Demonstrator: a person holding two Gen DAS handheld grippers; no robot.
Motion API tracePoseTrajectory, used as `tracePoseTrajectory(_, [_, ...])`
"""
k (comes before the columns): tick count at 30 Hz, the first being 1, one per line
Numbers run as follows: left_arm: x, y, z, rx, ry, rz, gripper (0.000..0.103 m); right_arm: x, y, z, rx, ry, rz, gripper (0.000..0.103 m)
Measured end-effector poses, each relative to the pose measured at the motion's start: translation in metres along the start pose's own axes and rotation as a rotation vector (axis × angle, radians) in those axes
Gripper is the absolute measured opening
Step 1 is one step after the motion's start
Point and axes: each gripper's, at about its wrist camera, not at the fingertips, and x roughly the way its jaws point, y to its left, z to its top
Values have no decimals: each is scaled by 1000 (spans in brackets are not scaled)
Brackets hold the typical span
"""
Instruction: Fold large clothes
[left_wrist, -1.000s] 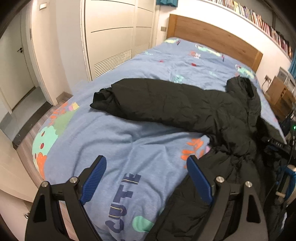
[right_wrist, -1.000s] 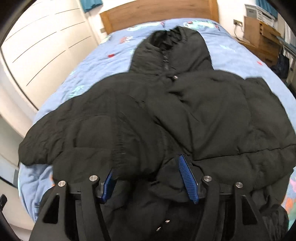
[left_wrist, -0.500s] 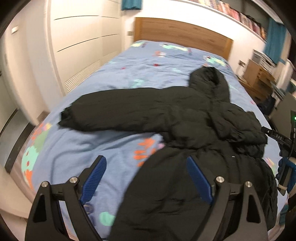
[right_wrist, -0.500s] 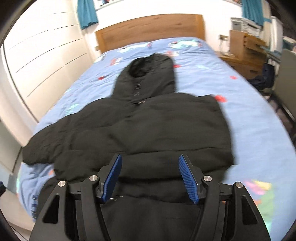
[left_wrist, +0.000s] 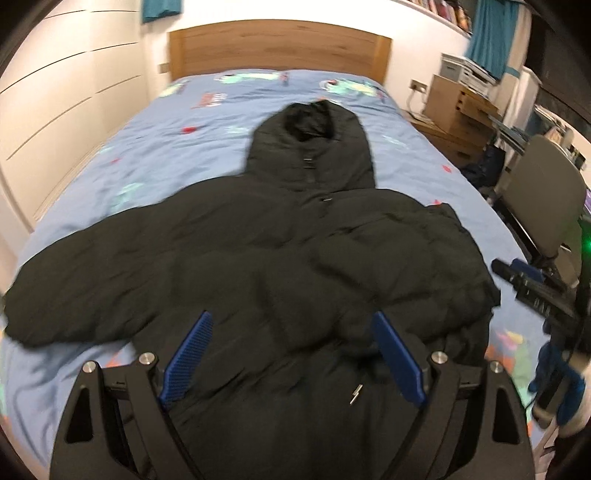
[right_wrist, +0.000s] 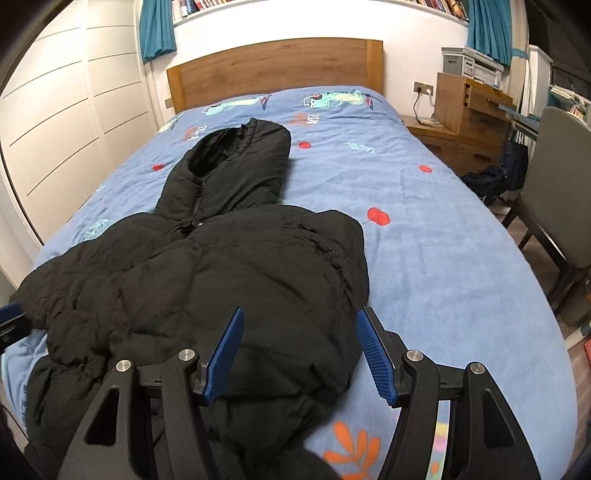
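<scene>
A black hooded puffer jacket (left_wrist: 266, 258) lies front up on the blue bed, hood (left_wrist: 310, 147) toward the headboard. Its left sleeve (left_wrist: 74, 295) stretches out to the left; the right sleeve is folded in over the body (left_wrist: 399, 251). My left gripper (left_wrist: 291, 354) is open and empty above the jacket's lower body. In the right wrist view the jacket (right_wrist: 221, 280) fills the left half of the bed. My right gripper (right_wrist: 299, 354) is open and empty above the jacket's lower right edge. The right gripper also shows in the left wrist view (left_wrist: 535, 291), at the right.
The blue patterned bedspread (right_wrist: 424, 229) covers the bed, with a wooden headboard (right_wrist: 273, 70) at the far end. White wardrobe doors (right_wrist: 74, 129) stand on the left. A wooden nightstand (right_wrist: 461, 122) and a grey chair (right_wrist: 557, 192) stand at the right.
Both views have swung and pulled back from the jacket. The right gripper, earlier low among the jacket's folds, is now higher and to the right. The right sleeve now lies folded over the body.
</scene>
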Motion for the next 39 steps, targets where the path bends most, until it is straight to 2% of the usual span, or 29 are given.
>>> tracePoseTrajectory(7, [90,-47,33,9,56,-43,89,44,-4,1,13,27,39,63])
tracePoseTrajectory(11, [133,-43,24,10,122,13,89,60,-5,-6,15,43,55,64])
tracePoseTrajectory(14, [145,-28,13,19,136,60,89,69,-7,-12,11,59,68,66])
tracePoseTrajectory(18, [138,-7,2,14,145,102,89,69,-8,-17,9,69,80,67])
tracePoseTrajectory(20, [120,-2,3,3,96,129,89,60,-9,-17,17,54,85,67])
tracePoseTrajectory(24, [101,-5,9,-16,44,106,89,40,-13,-17,39,16,91,67])
tracePoseTrajectory(26, [107,-14,11,-5,63,93,89,41,-12,-18,33,31,86,67])
tracePoseTrajectory(27, [116,-19,9,13,100,91,89,42,-12,-21,31,44,84,67])
tracePoseTrajectory(29, [131,-21,0,37,160,124,89,47,-13,-26,30,73,87,68])
tracePoseTrajectory(31, [129,-17,-4,34,170,131,89,52,-14,-32,26,117,83,69])
tracePoseTrajectory(34, [108,-12,-6,23,159,134,89,42,-15,-36,17,132,61,69])
tracePoseTrajectory(39, [39,-11,-16,30,52,177,89,2,-8,-39,12,99,50,69])
